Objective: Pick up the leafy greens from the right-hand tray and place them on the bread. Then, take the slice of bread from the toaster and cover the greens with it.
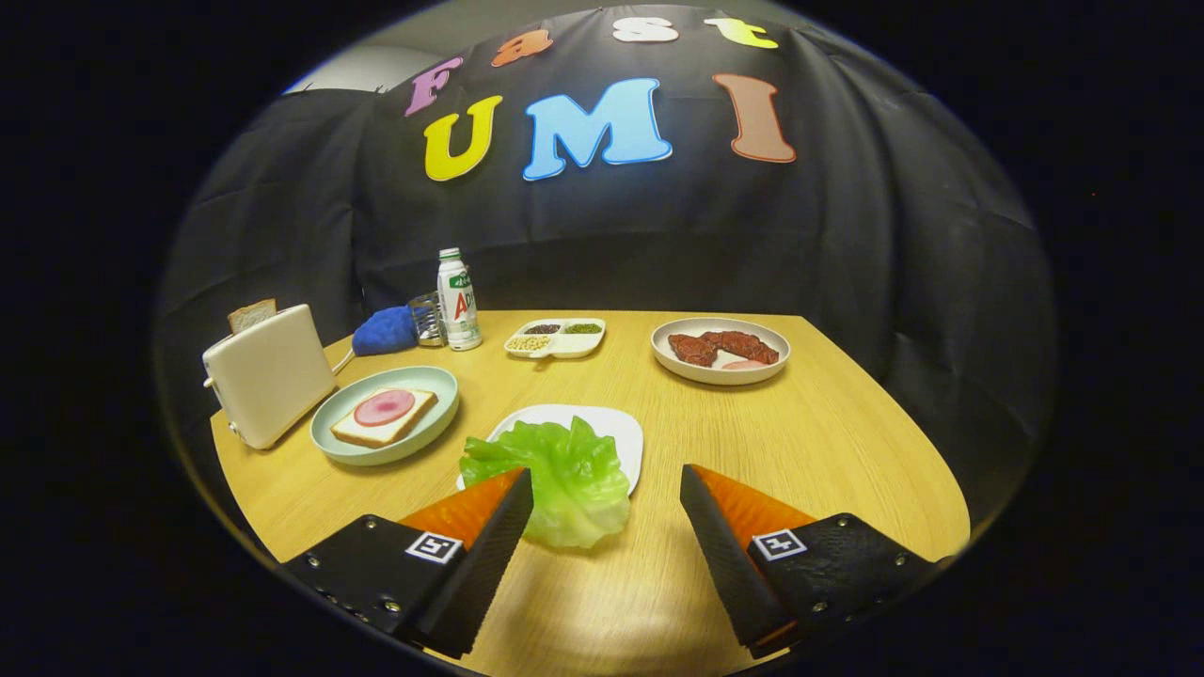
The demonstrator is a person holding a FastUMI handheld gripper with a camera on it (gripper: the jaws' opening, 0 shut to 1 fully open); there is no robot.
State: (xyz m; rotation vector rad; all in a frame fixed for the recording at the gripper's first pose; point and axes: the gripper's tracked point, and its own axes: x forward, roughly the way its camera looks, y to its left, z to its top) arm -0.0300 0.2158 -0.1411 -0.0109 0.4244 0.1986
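A leaf of green lettuce (562, 475) lies on a white tray (621, 432), hanging over its near edge. My gripper (607, 484) is open; its left fingertip overlaps the leaf's left side and the right fingertip stands apart to the right. Left of the tray, a pale green plate (331, 445) holds a slice of bread (369, 432) topped with a round pink slice of ham (384, 407). Further left a cream toaster (268, 373) stands at the table's edge with a second bread slice (252, 315) sticking up from its slot.
Beyond the fingers, on the wooden table (828, 442), are a plate of dark red meat (720, 349), a divided dish of beans (555, 338), a white bottle (458, 299), a glass (427, 319) and a blue cloth (384, 331).
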